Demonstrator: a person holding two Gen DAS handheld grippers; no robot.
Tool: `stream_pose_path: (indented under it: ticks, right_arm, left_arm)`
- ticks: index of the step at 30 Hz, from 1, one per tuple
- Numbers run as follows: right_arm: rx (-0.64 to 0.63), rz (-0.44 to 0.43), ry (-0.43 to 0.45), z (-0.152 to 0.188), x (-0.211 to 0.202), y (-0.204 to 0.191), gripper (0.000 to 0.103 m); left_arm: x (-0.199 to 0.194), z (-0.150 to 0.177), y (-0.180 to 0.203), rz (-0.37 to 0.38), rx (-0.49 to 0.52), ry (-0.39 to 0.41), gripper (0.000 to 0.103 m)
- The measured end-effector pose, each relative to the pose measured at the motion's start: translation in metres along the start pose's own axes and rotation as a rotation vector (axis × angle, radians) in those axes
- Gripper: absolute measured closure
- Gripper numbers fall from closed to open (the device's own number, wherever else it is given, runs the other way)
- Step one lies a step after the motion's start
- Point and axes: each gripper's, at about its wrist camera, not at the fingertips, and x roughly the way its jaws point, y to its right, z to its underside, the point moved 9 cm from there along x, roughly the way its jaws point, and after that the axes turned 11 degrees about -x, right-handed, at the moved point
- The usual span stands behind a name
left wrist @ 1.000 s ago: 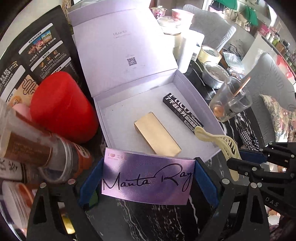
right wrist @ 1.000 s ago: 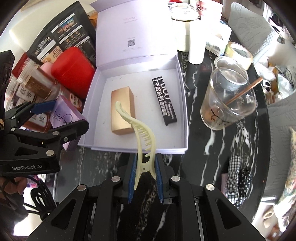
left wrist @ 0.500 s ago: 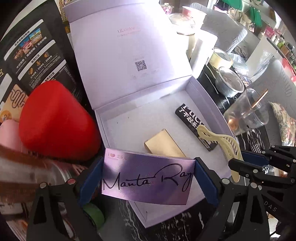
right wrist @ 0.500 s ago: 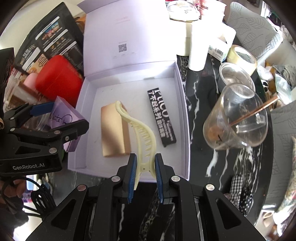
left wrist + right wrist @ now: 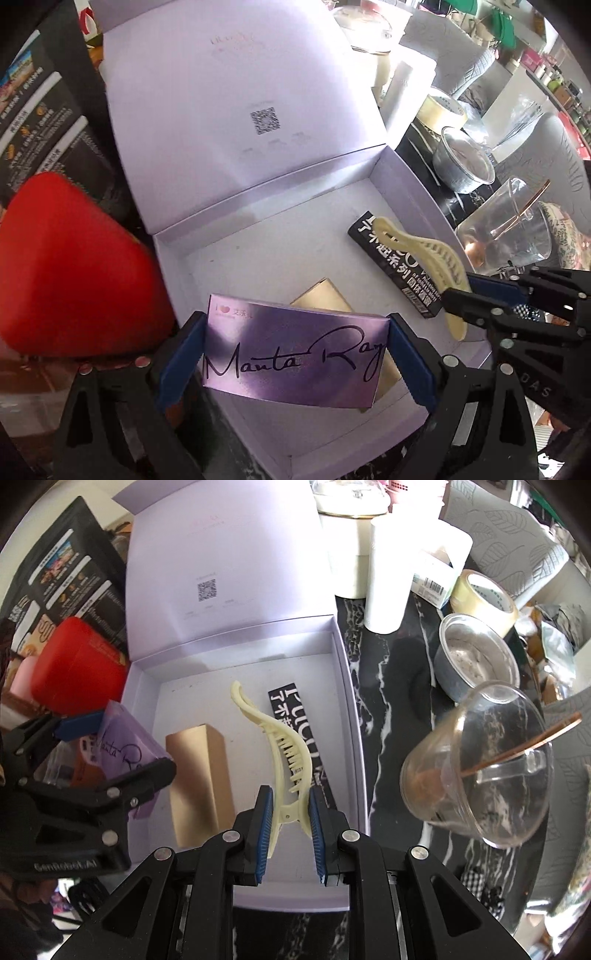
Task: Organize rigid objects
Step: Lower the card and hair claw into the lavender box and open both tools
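Left tongs: clamped on the short ends of a purple card box lettered "Manta Ray", carried flat-faced above the near part of the open lilac gift box.

Right tongs: closed tight on the hinge end of a cream hair claw clip, whose toothed length points away from the tongs over the gift box floor. Whether the clip's tip touches the floor cannot be told.

Lilac gift box: on the black marble bench, lid raised upright at the far side, a QR code printed inside it.

Gold box: lying on the gift box floor, just left of the right tongs and partly hidden behind the purple card box in the left wrist view.

Black carton with white lettering: on the floor, right of the gold box, directly beyond the right tongs and partly under the clip.

Red case: outside the gift box, left of the left tongs.

Clear glass mug: with a thin stick inside it, right of the right tongs, on the bench.

Metal bowl and tape roll: beyond the mug.
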Motion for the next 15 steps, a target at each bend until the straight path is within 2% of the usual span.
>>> stream_pose_path:
  ticks: [7,15]
  right_arm:
    - [-0.006,0.014,-0.007,-0.005,0.012,0.004,0.083]
    - [-0.004,0.027,-0.018,-0.008,0.019,0.009,0.083]
  left_arm:
    - [0.015,-0.002,-0.002,-0.026,0.01,-0.006,0.008]
    - [0.029,-0.005,0.003,-0.021,0.019,-0.029,0.008]
